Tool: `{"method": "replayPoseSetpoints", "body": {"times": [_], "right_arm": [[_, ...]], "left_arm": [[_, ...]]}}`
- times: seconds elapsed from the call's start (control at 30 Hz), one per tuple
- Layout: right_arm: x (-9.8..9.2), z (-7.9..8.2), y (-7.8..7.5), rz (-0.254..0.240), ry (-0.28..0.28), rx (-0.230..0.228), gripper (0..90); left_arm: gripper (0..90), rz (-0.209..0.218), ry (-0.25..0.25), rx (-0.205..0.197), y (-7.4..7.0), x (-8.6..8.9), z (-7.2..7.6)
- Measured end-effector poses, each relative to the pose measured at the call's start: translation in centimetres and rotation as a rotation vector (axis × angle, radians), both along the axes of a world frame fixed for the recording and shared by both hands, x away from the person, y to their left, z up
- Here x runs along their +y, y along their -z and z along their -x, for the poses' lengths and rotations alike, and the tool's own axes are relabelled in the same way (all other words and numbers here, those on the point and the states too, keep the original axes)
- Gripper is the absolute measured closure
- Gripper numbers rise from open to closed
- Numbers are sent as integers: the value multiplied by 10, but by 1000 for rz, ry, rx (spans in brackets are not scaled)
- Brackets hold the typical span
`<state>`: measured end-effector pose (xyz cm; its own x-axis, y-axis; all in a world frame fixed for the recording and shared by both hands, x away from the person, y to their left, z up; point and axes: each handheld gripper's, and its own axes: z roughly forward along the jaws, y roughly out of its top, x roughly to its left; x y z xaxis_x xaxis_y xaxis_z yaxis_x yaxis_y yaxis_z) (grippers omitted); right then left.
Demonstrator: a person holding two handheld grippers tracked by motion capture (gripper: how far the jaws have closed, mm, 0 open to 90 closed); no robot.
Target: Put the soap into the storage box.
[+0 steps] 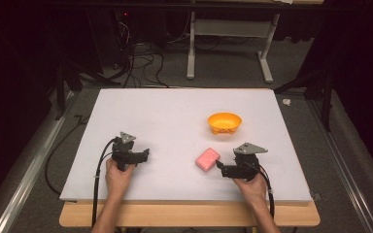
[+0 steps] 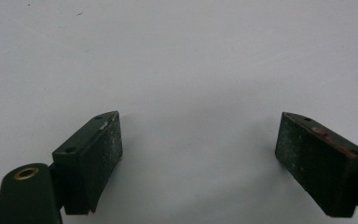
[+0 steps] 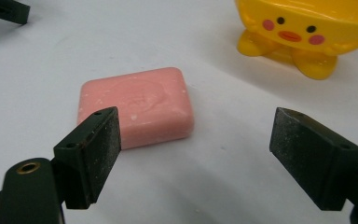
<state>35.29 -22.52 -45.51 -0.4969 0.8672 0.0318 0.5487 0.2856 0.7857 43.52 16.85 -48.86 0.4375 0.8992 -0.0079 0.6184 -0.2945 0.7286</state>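
Sitting flat on the white table (image 1: 175,121), pink soap bar (image 3: 136,106) just ahead of the right gripper (image 3: 193,156), jaws spread wide; left gripper (image 2: 198,156) gaping too, nothing in it.

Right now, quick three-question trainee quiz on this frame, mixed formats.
1. True or false: the right hand-held gripper has closed on the pink soap.
2. What lies beyond the soap: (a) yellow bowl (b) blue cup (c) sponge?
3. Fill in: the left hand-held gripper hangs open over the bare white ____.

Key: 1 false, its jaws are open with the soap just ahead of them; 2 a; 3 table.
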Motion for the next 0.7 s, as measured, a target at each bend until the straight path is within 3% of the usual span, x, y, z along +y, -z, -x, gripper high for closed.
{"method": "replayPoseSetpoints", "body": {"times": [0.7], "right_arm": [[35,-9,0,44,-88,10,122]], "left_arm": [[154,0,0,0,0,0,0]]}}
